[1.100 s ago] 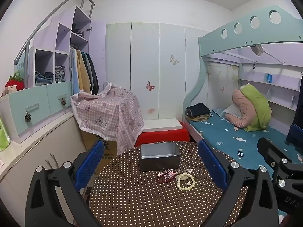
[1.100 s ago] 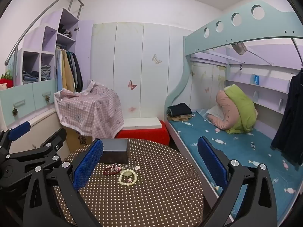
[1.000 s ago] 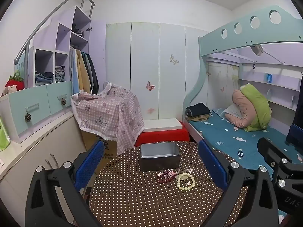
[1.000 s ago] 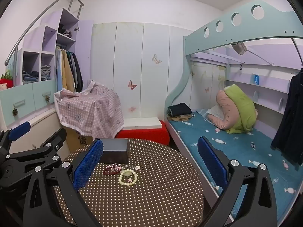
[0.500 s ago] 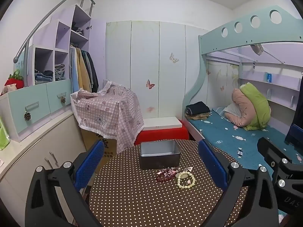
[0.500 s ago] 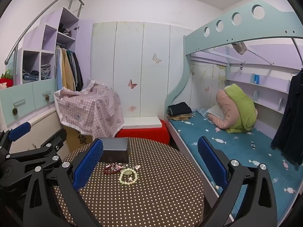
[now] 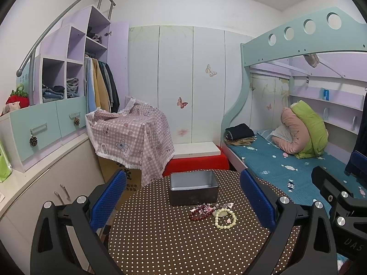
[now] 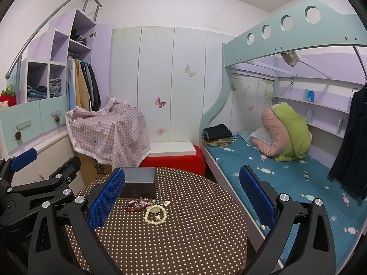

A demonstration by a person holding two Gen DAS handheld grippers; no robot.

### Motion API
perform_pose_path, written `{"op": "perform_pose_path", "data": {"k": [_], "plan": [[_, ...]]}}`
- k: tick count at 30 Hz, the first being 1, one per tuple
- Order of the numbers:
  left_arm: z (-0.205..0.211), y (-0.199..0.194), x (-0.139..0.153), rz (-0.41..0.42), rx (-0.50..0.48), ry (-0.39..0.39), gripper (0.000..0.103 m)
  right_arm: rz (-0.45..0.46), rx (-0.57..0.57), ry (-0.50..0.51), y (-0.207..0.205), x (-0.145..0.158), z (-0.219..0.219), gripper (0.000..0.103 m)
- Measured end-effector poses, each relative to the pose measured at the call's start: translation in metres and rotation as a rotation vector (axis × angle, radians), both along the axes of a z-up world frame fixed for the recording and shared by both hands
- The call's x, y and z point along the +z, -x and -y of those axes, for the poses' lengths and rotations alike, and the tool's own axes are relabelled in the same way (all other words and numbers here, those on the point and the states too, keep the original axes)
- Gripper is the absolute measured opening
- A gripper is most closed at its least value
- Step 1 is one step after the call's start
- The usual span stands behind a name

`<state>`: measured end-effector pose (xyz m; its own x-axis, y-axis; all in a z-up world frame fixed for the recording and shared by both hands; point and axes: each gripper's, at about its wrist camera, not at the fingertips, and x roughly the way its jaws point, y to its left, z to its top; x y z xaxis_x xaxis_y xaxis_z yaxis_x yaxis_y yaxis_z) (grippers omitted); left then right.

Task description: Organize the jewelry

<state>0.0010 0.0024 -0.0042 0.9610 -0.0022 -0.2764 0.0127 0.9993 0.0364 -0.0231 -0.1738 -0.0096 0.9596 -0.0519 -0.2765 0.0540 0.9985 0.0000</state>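
1. Two blue-padded fingers of the left gripper [image 7: 183,197] are being held wide apart above the dotted round table [image 7: 165,240], nothing between them. A grey metal box [image 7: 193,190] is being shown at the far edge, with a dark red bracelet [image 7: 200,214] and a pale bead bracelet [image 7: 225,218] lying just before it.

2. Fingers of the right gripper [image 8: 182,194] are likewise being held wide apart, empty; the pale bead bracelet [image 8: 155,214] is being framed between them, beside the dark red bracelet [image 8: 137,205] and grey metal box [image 8: 138,184].

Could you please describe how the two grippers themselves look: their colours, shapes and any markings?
Both are alike. The left gripper and the right gripper have black angular frames with triangular cut-outs and round silver bolts. The jaws carry flat blue pads with a fine dotted texture. In the left wrist view, the right gripper's black body shows pale "DAS" lettering. No cables or sleeves are visible.
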Motion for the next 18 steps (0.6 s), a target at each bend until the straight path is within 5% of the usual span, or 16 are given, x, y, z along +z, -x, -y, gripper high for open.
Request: {"op": "perform_pose_path", "data": {"k": [18], "plan": [[0.0006, 0.0000, 0.0026, 0.004, 0.002, -0.003, 0.096, 0.003, 0.002, -0.003, -0.0021, -0.0005, -0.0016, 0.096]]}}
